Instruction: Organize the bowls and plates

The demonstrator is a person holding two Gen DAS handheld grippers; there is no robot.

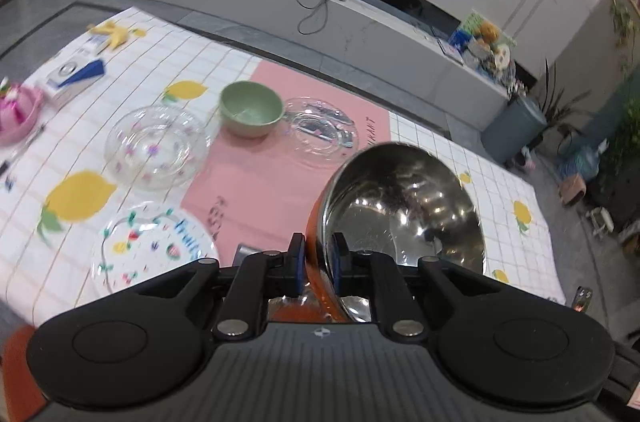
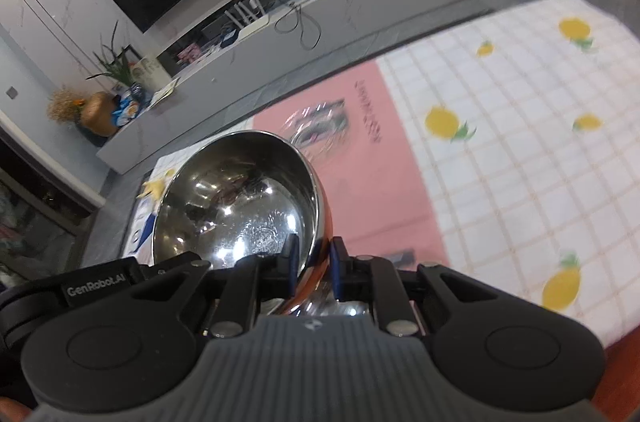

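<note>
Left tongs [image 1: 318, 258] and right tongs [image 2: 314, 262] are each pinching a steel bowl [image 1: 404, 210] rim, carrying them tilted above the desk [image 1: 256, 182], probably for nesting.

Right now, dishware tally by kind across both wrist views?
Steel bowl with orange outside: 1, the steel bowl, clamped on its rim by the left gripper and the right gripper
Green bowl: 1, the green bowl
Clear glass dishes: 2
Fruit-print plate: 1
Total: 5
</note>
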